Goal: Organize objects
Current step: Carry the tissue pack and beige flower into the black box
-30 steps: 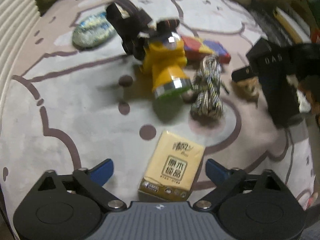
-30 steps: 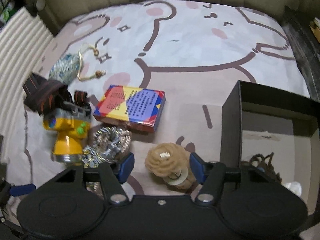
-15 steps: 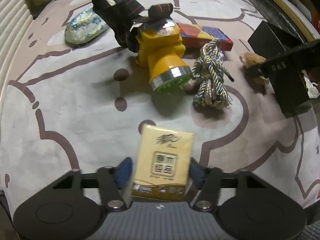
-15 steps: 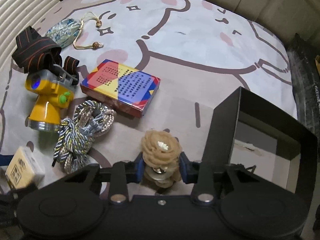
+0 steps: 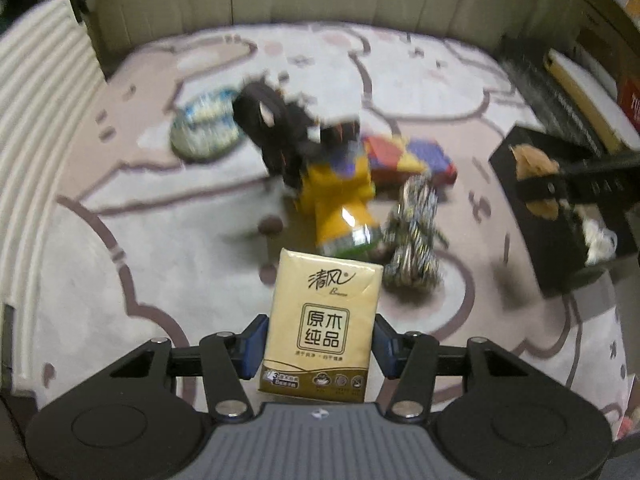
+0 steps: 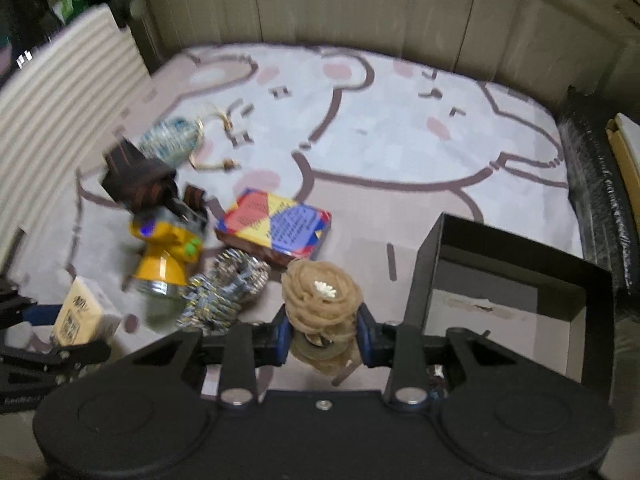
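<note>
Between the blue pads of the left gripper a yellow tissue pack is clamped by its sides, its printed face turned to the left wrist camera and lifted clear of the cartoon rug. Only that view lets the pack's label be read; from the right wrist it is a small blurred block at the lower left. The right wrist view in turn shows the right gripper pinching a beige fabric flower just beside the black box, and looks straight into the box: a pale floor, with some small dark thing near its front edge largely hidden behind the gripper. The left view sees the same box from the side, with something white and crumpled inside. On the rug lie a yellow headlamp with dark straps, a coiled rope, a colourful box and a patterned pouch.
</note>
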`<state>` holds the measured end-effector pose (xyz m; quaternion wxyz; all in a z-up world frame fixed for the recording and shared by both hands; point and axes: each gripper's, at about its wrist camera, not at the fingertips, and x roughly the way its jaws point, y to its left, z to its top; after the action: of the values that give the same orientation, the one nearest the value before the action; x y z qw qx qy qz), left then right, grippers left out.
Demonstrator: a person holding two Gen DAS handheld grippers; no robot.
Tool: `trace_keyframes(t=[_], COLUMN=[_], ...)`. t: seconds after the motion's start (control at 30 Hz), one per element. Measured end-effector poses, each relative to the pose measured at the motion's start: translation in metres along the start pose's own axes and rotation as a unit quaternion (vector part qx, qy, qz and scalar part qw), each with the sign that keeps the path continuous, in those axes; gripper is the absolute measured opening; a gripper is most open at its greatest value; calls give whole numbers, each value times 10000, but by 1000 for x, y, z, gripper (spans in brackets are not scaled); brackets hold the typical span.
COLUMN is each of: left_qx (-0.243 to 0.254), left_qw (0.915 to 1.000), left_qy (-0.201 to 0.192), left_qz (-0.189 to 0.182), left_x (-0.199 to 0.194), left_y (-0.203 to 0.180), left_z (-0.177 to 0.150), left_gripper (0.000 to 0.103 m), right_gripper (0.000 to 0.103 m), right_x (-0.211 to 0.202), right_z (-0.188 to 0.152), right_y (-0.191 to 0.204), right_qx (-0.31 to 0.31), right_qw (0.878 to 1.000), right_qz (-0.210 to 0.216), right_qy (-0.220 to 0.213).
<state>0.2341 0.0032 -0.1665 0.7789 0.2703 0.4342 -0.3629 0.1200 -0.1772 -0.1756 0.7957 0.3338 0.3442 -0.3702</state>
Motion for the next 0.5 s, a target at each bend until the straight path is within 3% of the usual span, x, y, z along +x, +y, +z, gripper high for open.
trace_keyframes(t=[0.2,0.5], left_qx=[119,445], left_qw=[9990,9960], left_qy=[-432,-741], left_qz=[-18,-208], left_x=[-34,-59], left_y=[-11,-47], left_z=[20,48], left_gripper=[54,54], right_gripper=[33,33], right_x=[-34,-68], right_z=[-3,-15], right_y=[-9,-26], right_qx=[517,1099], right_qw=[9970,9868], right_qz=[97,-24], right_qy=[-561,-1193])
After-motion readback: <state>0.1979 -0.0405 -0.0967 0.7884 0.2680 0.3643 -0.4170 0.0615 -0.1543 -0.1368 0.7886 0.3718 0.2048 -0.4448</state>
